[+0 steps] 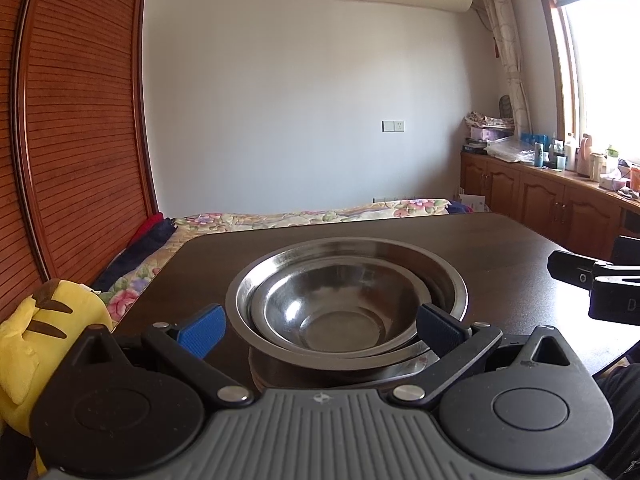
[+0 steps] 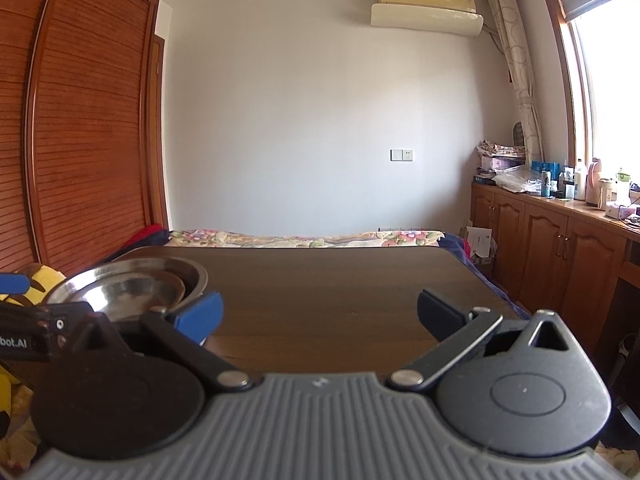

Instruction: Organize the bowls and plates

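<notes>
Two round, shiny steel bowls (image 1: pixel 346 304) sit nested on the dark wood-grain table (image 1: pixel 500 248), both grippers (image 1: pixel 320 330) (image 2: pixel 320 316) spread empty.

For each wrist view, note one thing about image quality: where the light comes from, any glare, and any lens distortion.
Left wrist view: the window at right is blown out to white, the steel bowls carry soft reflections, and the wardrobe door bows from fisheye distortion. Right wrist view: the same overexposed window, a dull sheen on the table, and curved wardrobe edges.
</notes>
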A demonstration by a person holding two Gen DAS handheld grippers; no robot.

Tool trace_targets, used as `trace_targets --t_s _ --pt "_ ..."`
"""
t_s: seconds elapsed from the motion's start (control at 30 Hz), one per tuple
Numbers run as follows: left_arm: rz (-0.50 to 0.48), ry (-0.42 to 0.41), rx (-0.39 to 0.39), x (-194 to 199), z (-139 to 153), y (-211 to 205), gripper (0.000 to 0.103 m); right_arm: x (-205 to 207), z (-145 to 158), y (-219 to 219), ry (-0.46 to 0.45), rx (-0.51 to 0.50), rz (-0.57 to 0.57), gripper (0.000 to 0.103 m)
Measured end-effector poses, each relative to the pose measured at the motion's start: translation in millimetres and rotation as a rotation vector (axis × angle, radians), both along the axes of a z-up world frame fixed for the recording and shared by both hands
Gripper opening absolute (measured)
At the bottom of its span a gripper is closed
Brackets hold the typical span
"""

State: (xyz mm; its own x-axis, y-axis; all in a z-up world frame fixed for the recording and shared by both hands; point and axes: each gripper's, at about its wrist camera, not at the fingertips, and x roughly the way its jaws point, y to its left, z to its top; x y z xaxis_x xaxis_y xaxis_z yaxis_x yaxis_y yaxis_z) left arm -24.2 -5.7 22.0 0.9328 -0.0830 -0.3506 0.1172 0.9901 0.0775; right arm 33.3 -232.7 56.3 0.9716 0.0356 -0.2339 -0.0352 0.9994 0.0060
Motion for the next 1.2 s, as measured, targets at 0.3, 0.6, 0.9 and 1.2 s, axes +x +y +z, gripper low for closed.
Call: trace_targets --t_s 0.3,0.6,0.9,1.2 --pt "0.008 -0.002 -0.002 0.3 0.4 1.1 0.103 0.6 -0.1 -0.8 -0.001 -0.002 0.0 0.103" --pt "0.011 -0.004 0.002 -0.1 0.0 -0.6 0.103 0.6 0.0 -2.0 -0.002 -0.002 -0.002 0.103" --pt "0.01 -0.004 0.001 -0.2 0.0 -0.5 0.103 0.4 -0.3 -1.2 0.0 0.0 -0.002 0.103" --pt "0.006 -0.004 0.001 -0.1 -0.1 0.3 0.103 0.1 0.5 -0.9 -0.002 0.003 -0.004 0.103"
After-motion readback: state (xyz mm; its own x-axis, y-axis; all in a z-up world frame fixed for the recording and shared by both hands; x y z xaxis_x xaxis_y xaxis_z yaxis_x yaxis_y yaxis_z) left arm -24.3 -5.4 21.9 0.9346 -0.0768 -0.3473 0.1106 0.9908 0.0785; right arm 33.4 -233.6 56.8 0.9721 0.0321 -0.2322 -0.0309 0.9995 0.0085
